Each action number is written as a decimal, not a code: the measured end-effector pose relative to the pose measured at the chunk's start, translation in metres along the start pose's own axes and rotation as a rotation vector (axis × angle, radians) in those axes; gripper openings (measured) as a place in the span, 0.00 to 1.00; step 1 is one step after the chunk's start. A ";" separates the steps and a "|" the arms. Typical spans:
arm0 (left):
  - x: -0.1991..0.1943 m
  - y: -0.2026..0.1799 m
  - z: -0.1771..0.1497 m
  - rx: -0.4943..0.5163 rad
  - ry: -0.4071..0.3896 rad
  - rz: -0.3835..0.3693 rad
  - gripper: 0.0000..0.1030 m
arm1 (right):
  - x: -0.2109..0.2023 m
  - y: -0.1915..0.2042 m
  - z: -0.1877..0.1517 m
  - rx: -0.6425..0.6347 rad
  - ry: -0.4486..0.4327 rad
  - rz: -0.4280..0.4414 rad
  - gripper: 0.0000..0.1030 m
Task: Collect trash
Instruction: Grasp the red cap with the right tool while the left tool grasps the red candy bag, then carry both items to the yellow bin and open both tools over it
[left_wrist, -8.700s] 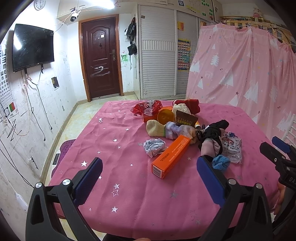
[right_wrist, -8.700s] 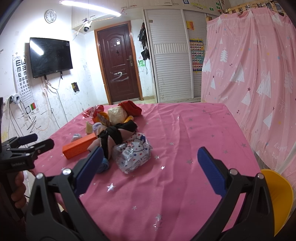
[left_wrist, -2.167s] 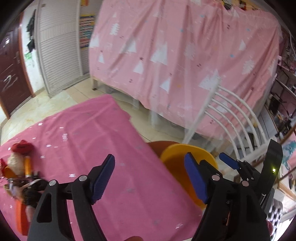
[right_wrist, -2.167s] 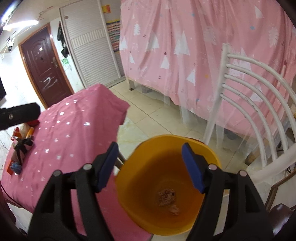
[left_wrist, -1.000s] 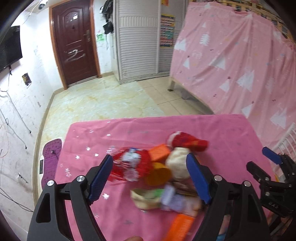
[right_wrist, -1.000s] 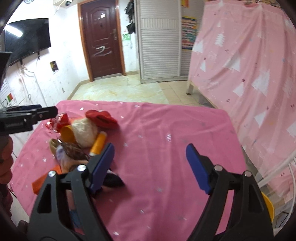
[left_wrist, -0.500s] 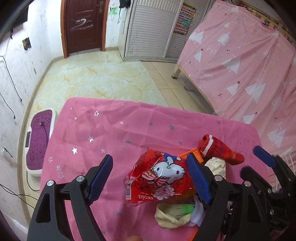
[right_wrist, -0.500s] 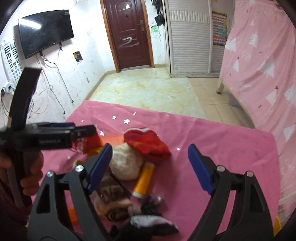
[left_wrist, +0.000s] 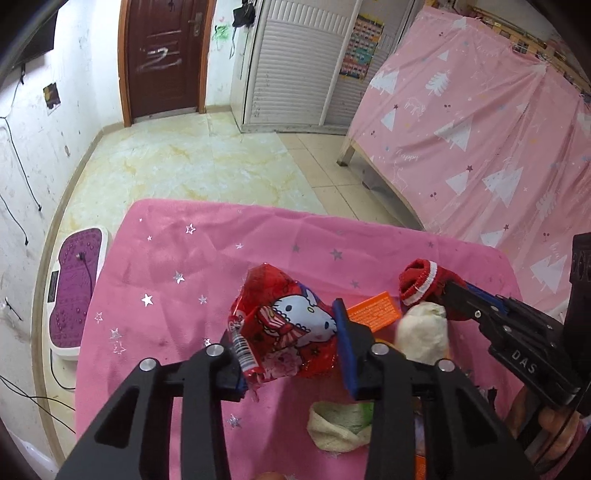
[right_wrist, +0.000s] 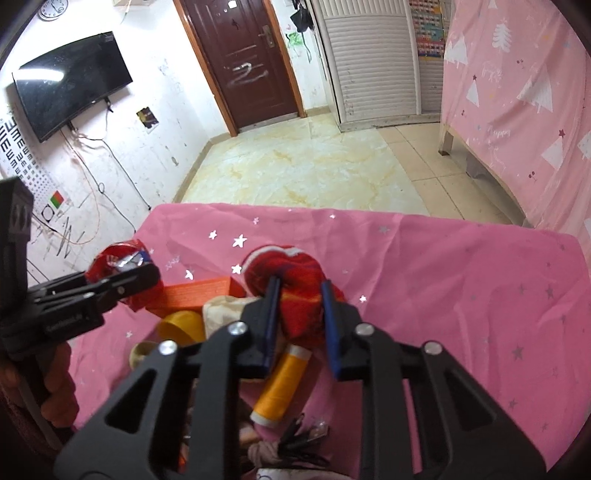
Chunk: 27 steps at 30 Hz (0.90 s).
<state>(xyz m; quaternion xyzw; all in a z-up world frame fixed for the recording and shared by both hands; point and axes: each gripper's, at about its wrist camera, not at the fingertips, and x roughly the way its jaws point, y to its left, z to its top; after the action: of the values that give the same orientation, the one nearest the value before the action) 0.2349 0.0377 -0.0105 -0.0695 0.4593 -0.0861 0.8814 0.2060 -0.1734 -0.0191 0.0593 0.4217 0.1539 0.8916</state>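
Observation:
My left gripper (left_wrist: 291, 343) is shut on a red Hello Kitty snack bag (left_wrist: 284, 325) at the far side of the pile on the pink table (left_wrist: 207, 251). The bag also shows in the right wrist view (right_wrist: 118, 262), held in the left gripper (right_wrist: 122, 280). My right gripper (right_wrist: 299, 310) is shut on a red sock with a white cuff (right_wrist: 295, 284). The sock also shows in the left wrist view (left_wrist: 424, 280), pinched by the right gripper (left_wrist: 454, 291).
The pile holds an orange box (left_wrist: 373, 314), a cream sock ball (left_wrist: 421, 332), a yellow cup (right_wrist: 181, 328), an orange tube (right_wrist: 284, 384) and a cream-green sock (left_wrist: 340, 428). A purple floor scale (left_wrist: 70, 295) lies left of the table. A pink curtain (left_wrist: 480, 129) hangs at the right.
Both grippers have come down onto the pile and closed: the left on the red snack bag, the right on the red sock. Half a second ago both were open above them.

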 end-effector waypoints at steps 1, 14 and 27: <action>-0.003 -0.002 -0.001 -0.001 -0.006 0.002 0.30 | -0.002 0.000 0.000 0.002 -0.006 0.000 0.18; -0.038 -0.020 -0.009 0.006 -0.036 0.020 0.30 | -0.049 -0.006 -0.011 -0.007 -0.076 -0.012 0.13; -0.062 -0.063 -0.026 0.058 -0.054 0.009 0.30 | -0.097 -0.031 -0.044 0.017 -0.115 -0.045 0.05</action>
<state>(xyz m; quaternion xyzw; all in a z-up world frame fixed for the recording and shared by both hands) 0.1726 -0.0112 0.0366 -0.0441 0.4328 -0.0933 0.8955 0.1214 -0.2351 0.0164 0.0661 0.3724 0.1264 0.9171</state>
